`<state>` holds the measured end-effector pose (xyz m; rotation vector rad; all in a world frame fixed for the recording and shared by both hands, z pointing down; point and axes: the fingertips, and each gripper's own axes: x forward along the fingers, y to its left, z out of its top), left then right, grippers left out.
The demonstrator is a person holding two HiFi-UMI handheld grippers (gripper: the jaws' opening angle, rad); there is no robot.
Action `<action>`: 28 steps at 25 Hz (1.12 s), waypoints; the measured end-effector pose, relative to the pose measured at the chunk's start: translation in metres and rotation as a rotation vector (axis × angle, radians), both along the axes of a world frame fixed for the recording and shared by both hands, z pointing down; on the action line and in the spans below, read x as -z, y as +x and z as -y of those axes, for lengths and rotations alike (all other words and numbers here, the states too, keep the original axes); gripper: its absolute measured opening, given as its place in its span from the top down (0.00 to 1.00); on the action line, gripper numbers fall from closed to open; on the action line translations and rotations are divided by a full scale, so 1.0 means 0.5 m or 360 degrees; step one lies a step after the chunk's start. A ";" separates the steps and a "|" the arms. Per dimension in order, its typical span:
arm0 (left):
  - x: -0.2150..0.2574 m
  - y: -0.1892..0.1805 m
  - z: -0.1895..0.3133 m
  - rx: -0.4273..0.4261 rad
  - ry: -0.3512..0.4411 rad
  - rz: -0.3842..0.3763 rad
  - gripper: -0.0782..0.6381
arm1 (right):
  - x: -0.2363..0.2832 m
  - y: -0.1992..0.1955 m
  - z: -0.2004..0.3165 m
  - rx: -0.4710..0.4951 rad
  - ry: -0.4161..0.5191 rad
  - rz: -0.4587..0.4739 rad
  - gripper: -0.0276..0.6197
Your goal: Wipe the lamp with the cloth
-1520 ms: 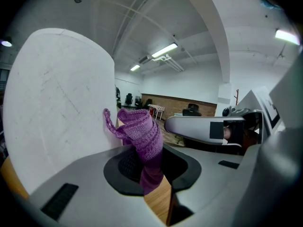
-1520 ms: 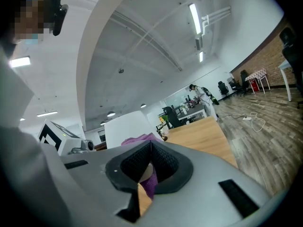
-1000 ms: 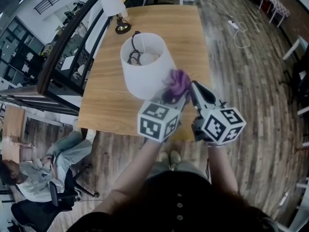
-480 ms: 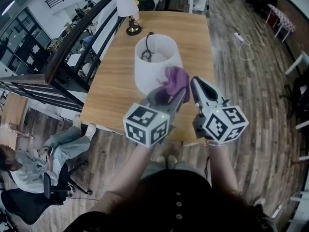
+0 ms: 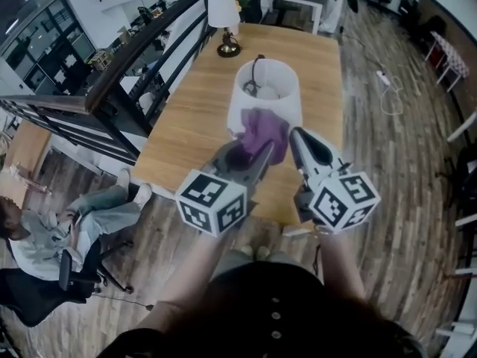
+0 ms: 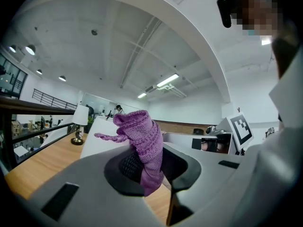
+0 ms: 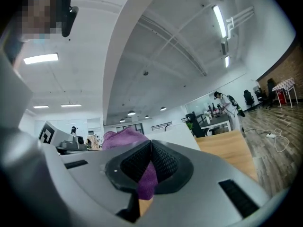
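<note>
Pinching knitted purple cloth [image 5: 264,131]: left tool [image 5: 253,154], right tool [image 5: 296,136]; white cylindrical lamp [image 5: 257,104] beyond.

We can read no words, brands or numbers; the only print is square markers on the cube [image 5: 211,202] of the left gripper [image 5: 259,149] and the cube [image 5: 344,199] of the right gripper [image 5: 297,134].

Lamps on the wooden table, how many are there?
2: a large white-shaded lamp in the middle of the table, and a small lamp at its far left corner. None seems hidden.
</note>
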<state>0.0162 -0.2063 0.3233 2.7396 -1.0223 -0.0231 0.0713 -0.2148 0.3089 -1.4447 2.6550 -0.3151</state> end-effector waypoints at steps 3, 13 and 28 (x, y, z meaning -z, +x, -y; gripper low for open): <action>-0.011 -0.028 -0.002 0.0044 -0.0009 -0.0026 0.78 | -0.019 -0.030 0.003 0.0065 -0.0031 -0.0031 0.94; -0.043 -0.086 0.006 0.0157 -0.0069 -0.0131 0.78 | -0.051 -0.069 0.016 0.0161 -0.0060 -0.0113 0.94; -0.051 -0.073 0.014 0.0130 -0.0102 -0.0145 0.78 | -0.065 -0.066 0.027 0.0170 -0.0094 -0.0172 0.94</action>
